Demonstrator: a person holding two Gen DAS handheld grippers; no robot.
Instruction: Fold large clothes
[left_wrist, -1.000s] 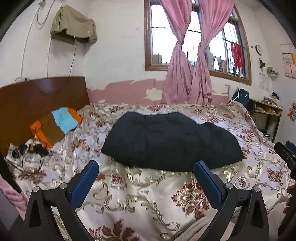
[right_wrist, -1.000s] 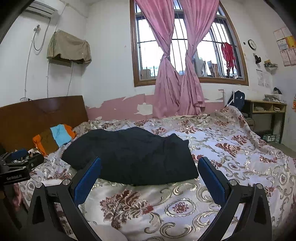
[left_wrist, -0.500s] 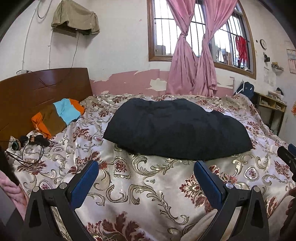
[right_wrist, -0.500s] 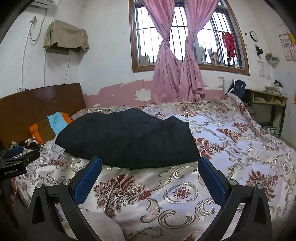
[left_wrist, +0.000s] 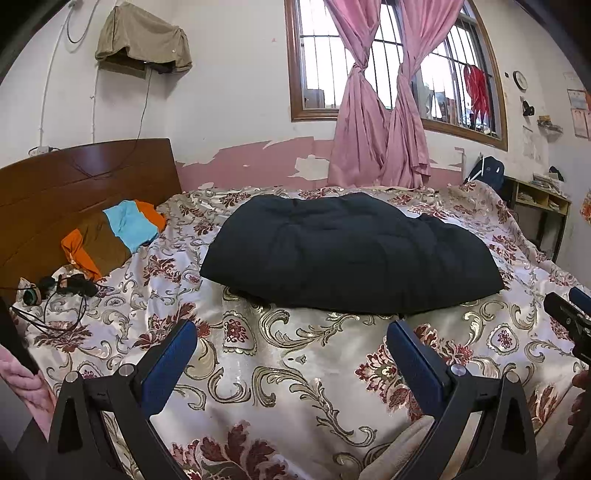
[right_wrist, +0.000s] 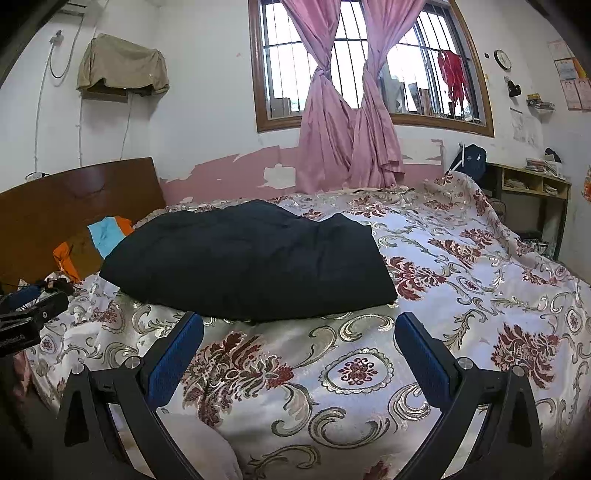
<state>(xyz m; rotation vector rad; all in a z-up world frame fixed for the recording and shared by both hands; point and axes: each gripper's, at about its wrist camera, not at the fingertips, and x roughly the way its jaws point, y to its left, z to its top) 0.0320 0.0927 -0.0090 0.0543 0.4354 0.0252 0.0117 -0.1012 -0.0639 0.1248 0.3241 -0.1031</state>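
Note:
A large black padded garment lies spread flat on a bed with a floral satin cover. My left gripper is open with nothing between its blue pads, hovering over the cover just short of the garment's near edge. My right gripper is open too and holds nothing, close to the garment's near right corner. Each gripper shows at the edge of the other's view: the right gripper, the left gripper.
Orange, brown and blue clothes are piled by the wooden headboard. Headphones and cables lie at the bed's left edge. Pink curtains hang at the window. A wooden desk stands at the right wall.
Both grippers have moved forward toward the bed and tipped down a little, so the black garment looks nearer and higher in view. Both stayed open. The garment has not moved.

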